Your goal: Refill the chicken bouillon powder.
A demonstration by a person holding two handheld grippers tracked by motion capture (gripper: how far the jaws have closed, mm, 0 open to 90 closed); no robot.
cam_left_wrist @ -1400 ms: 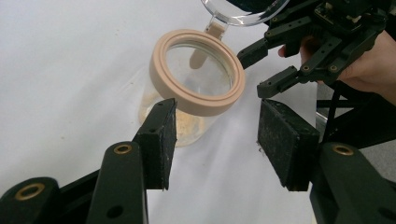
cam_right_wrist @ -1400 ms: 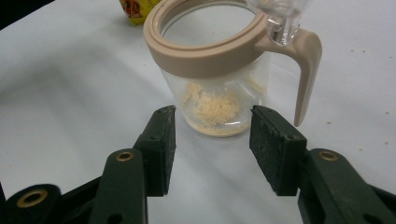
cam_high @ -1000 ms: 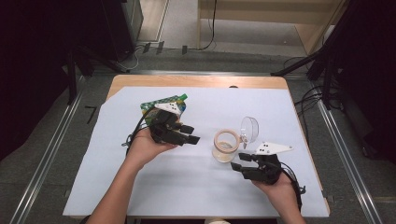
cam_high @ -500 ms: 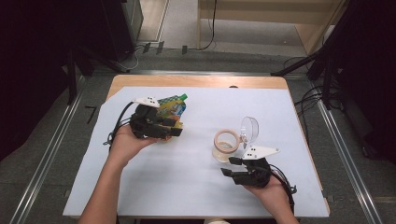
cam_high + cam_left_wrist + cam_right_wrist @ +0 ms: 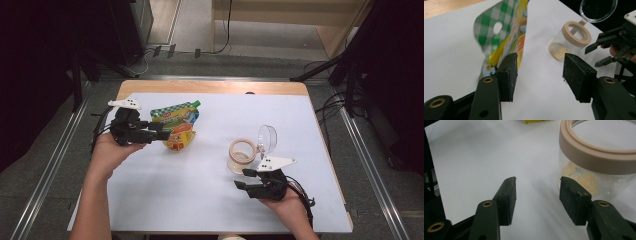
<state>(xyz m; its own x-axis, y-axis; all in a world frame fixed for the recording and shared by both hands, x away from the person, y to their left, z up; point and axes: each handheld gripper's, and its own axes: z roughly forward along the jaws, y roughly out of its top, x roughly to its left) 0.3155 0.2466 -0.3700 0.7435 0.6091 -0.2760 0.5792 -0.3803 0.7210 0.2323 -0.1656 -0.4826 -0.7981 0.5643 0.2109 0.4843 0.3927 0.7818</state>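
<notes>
A green-checked and yellow pouch (image 5: pixel 181 122) lies flat on the white sheet at the left. My left gripper (image 5: pixel 164 131) hovers at its left edge, pointing right, open with nothing between the jaws. In the left gripper view the pouch (image 5: pixel 504 32) sits just beyond the left jaw of my left gripper (image 5: pixel 539 66). A clear jar (image 5: pixel 243 156) with a beige rim and its hinged lid (image 5: pixel 268 138) swung open stands right of centre. My right gripper (image 5: pixel 242 179) is just in front of it, open and apart from it. Tan powder (image 5: pixel 577 176) lies in the jar (image 5: pixel 599 157), right of my right gripper (image 5: pixel 537 183).
The white sheet (image 5: pixel 175 190) covers most of a wooden table (image 5: pixel 210 88). Bare sheet lies between pouch and jar. Metal rails (image 5: pixel 360 150) flank the table, and cables run on the floor behind. In the left gripper view my right gripper (image 5: pixel 600 53) shows beside the jar (image 5: pixel 570 40).
My left hand has moved left across the sheet, from the middle of the table to the pouch's left edge. The pouch, the jar and my right hand have stayed about where they were.
</notes>
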